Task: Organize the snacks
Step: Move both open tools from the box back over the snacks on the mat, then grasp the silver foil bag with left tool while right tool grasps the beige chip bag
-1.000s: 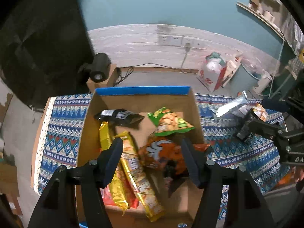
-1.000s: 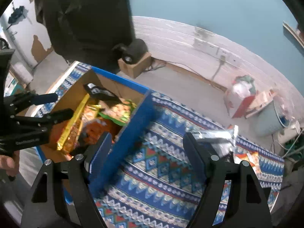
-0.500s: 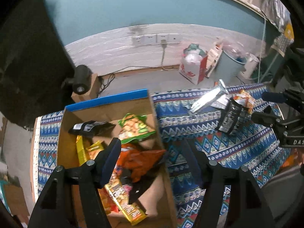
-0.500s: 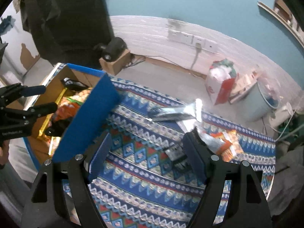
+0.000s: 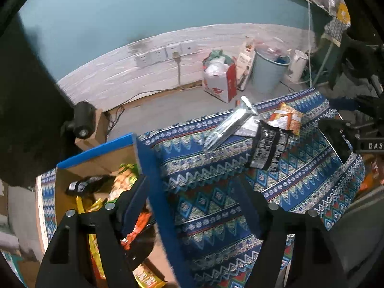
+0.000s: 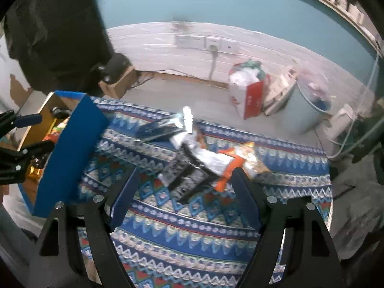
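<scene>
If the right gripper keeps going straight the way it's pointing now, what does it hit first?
Most likely the black snack packet, lying on the patterned cloth between the open fingers of the right gripper. The orange packet sits just beyond; depth is uncertain.

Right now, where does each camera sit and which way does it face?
Left wrist: on the left hand-held gripper, looking across the box wall; its open fingers show.
Right wrist: on the right hand-held gripper, facing the snack packets; its open fingers show.
Shared: box, packets, patterned cloth.
</scene>
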Available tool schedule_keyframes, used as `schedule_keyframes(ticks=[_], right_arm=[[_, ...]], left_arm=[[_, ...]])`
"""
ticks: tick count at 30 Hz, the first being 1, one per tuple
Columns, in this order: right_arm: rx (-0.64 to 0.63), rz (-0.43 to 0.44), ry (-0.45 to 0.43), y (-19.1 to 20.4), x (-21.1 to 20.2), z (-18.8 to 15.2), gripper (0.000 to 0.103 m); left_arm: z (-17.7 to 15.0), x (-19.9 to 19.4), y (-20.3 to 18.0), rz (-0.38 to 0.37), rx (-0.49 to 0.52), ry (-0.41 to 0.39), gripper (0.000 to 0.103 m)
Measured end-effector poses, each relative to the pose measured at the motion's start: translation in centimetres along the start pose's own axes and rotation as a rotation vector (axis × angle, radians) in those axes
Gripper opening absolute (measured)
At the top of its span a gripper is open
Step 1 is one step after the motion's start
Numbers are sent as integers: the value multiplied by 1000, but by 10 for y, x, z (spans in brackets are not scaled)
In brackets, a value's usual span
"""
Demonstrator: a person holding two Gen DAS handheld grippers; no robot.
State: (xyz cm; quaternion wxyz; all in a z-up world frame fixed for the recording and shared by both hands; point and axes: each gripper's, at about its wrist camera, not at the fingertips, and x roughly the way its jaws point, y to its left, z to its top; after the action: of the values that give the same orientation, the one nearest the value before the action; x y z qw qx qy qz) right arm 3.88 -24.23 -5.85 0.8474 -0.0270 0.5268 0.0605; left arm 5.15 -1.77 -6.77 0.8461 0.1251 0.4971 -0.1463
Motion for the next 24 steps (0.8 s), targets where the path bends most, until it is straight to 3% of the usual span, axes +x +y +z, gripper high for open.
schedule_keyframes(ticks=[11, 17, 24], right_arm=[[-16, -67, 88, -67, 12, 18, 78], [-100, -86, 168, -91, 49, 28, 78], [-153, -74, 246, -108, 100, 17, 78]], left_arm=[[46, 37, -48, 9, 186, 17, 77], [64, 72, -62, 13, 233, 63, 77], [77, 124, -68, 9, 281, 104, 77]])
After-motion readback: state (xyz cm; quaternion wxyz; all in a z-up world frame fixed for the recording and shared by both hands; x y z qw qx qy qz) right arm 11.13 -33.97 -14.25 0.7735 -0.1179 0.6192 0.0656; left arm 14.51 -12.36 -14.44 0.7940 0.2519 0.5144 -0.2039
